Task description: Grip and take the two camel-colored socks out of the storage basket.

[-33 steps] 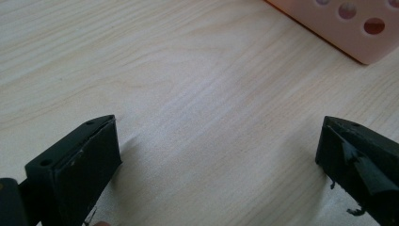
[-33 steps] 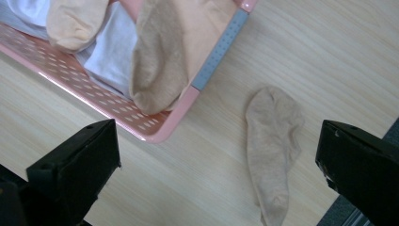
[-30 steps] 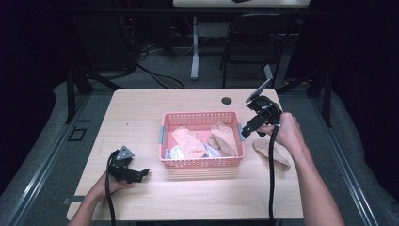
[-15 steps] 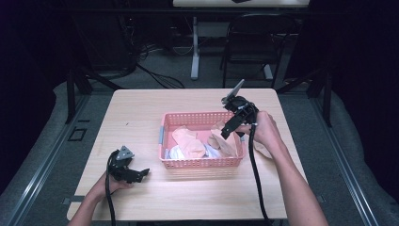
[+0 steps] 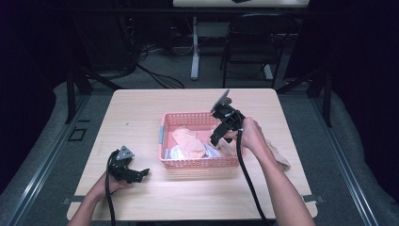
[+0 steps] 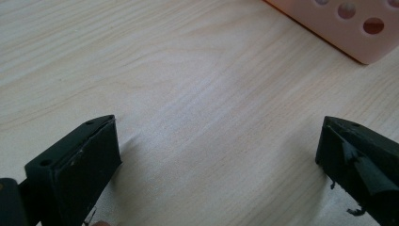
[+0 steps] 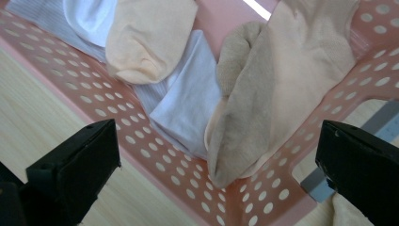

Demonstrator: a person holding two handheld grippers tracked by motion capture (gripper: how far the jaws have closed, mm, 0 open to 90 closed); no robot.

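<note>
A pink perforated basket (image 5: pixel 197 162) stands mid-table and holds several socks: a peach one (image 5: pixel 188 141), a white one (image 5: pixel 176 151) and a tan one at its right end. My right gripper (image 5: pixel 217 136) hovers open over the basket's right end. In the right gripper view its jaws straddle the tan sock (image 7: pixel 263 94), with the white sock (image 7: pixel 188 99) and peach sock (image 7: pixel 146 37) to the left; nothing is between the fingers. My left gripper (image 5: pixel 139 174) rests open low over bare wood at the front left. In the left gripper view the basket wall (image 6: pixel 348 28) shows beyond it.
Another beige sock (image 5: pixel 278 159) lies on the table (image 5: pixel 141 113) right of the basket, partly under the right forearm. A black chair (image 5: pixel 249 42) and floor cables sit beyond the far edge. Bare wood stretches left of and behind the basket.
My right gripper has swung left from the table's right side to above the basket's right end. The left gripper has stayed put.
</note>
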